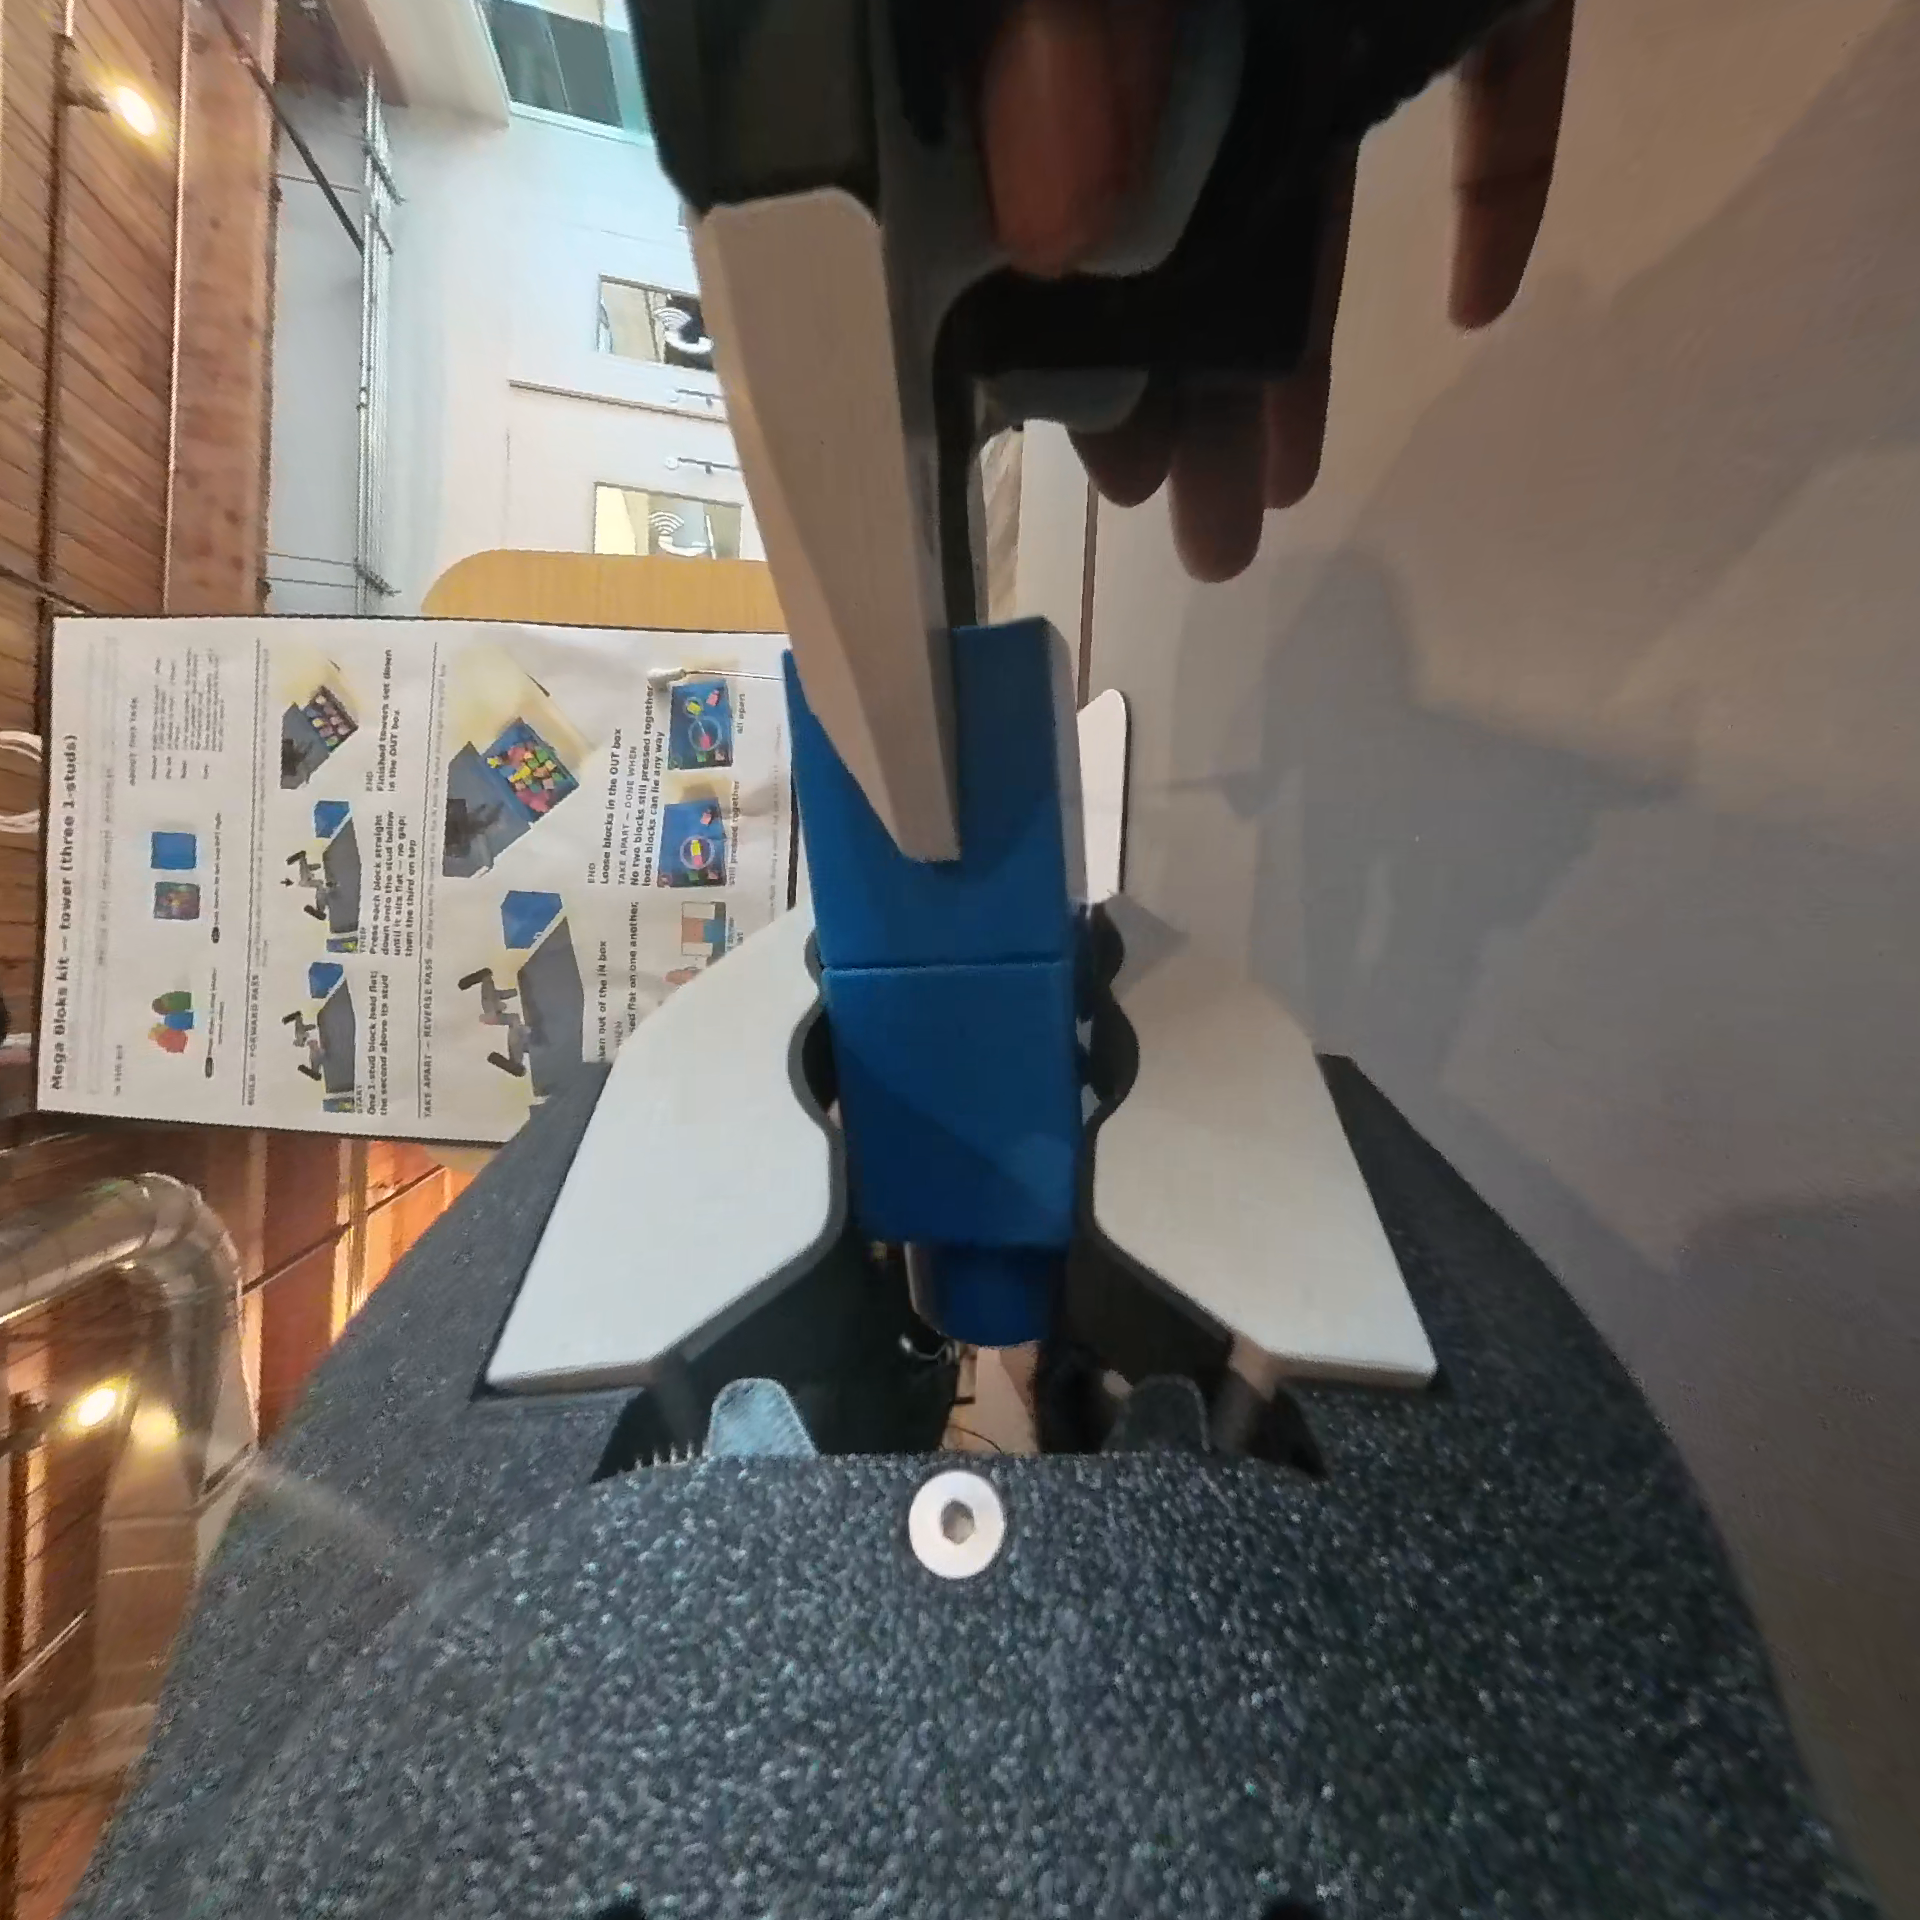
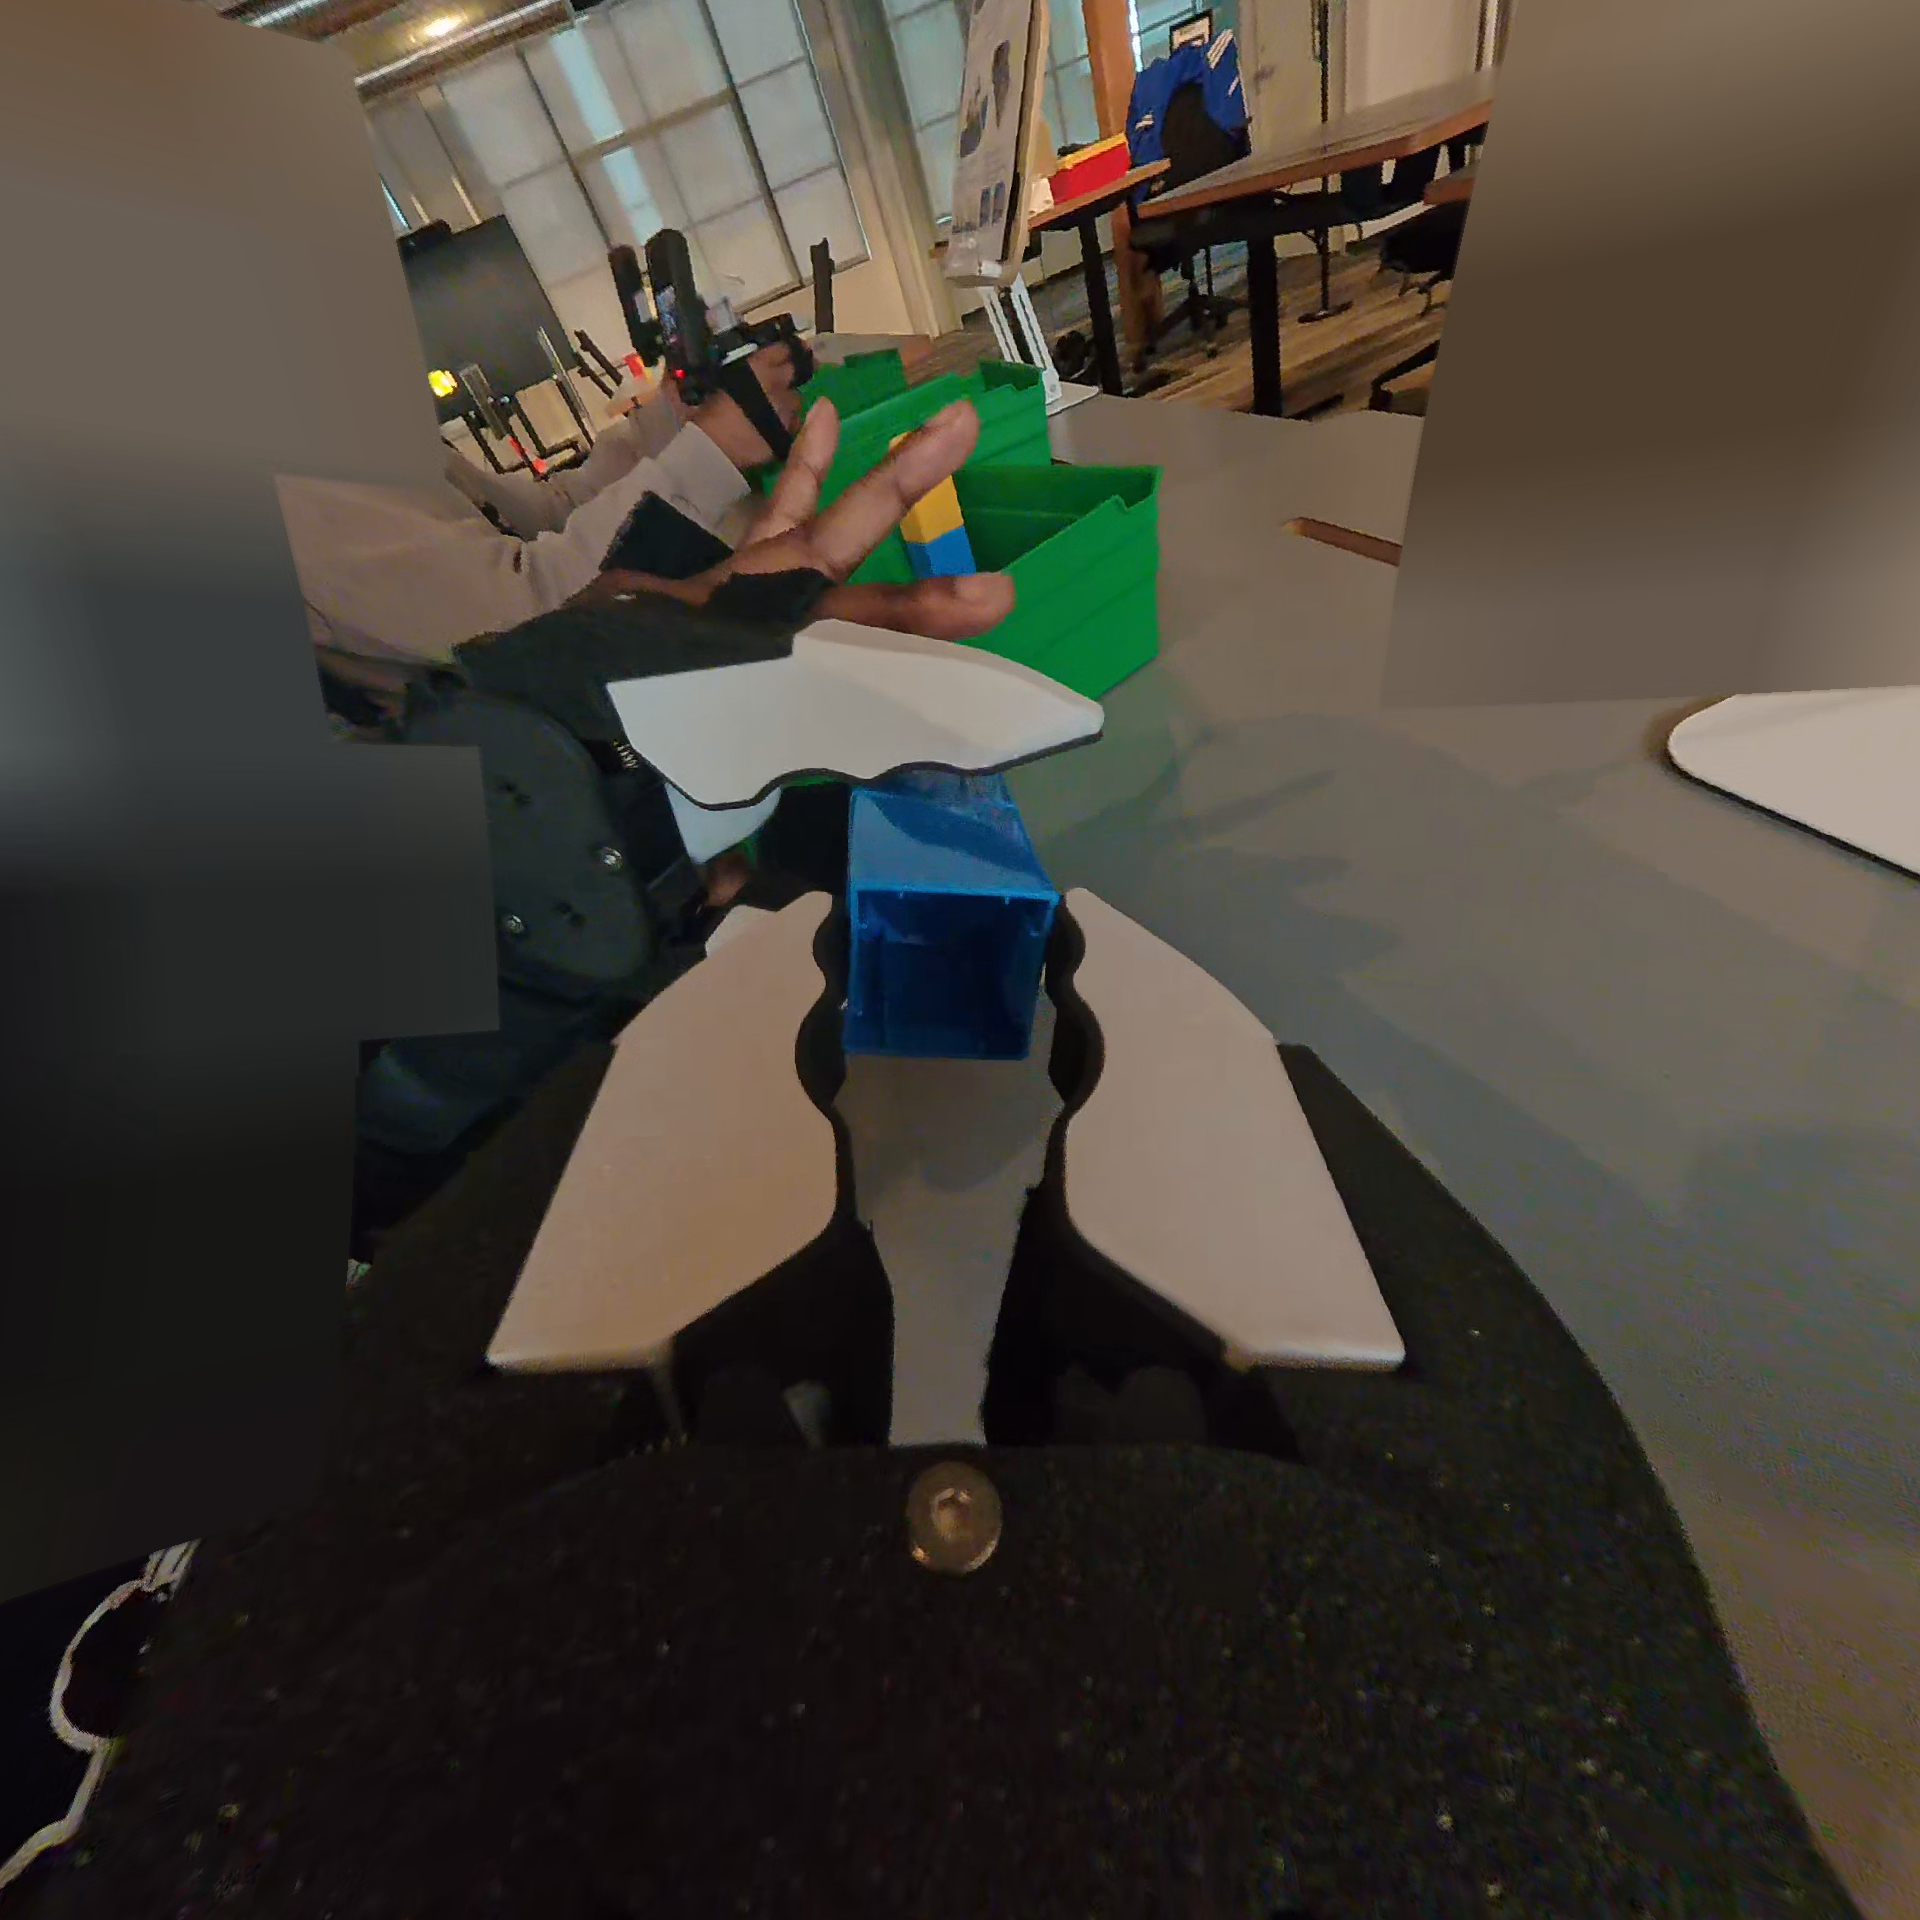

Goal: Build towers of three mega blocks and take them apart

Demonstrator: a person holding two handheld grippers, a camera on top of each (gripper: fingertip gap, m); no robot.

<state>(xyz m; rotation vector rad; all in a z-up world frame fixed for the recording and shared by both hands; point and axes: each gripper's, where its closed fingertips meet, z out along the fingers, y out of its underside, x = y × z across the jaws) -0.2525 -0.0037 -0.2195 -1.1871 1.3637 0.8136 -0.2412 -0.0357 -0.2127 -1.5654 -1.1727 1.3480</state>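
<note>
Both grippers clamp two joined blue blocks in the air: the left gripper has its jaws closed on the near block, and the right gripper has its jaws closed on the far block. Grey counter lies open to the right. Behind, a green bin holds a stacked tower (yellow over blue).

The right hand-held gripper clamps the open, hollow end of a blue block. The left hand-held gripper grips the block's far part from the left. Behind on the grey desk, a green bin holds a yellow-and-blue tower.
</note>
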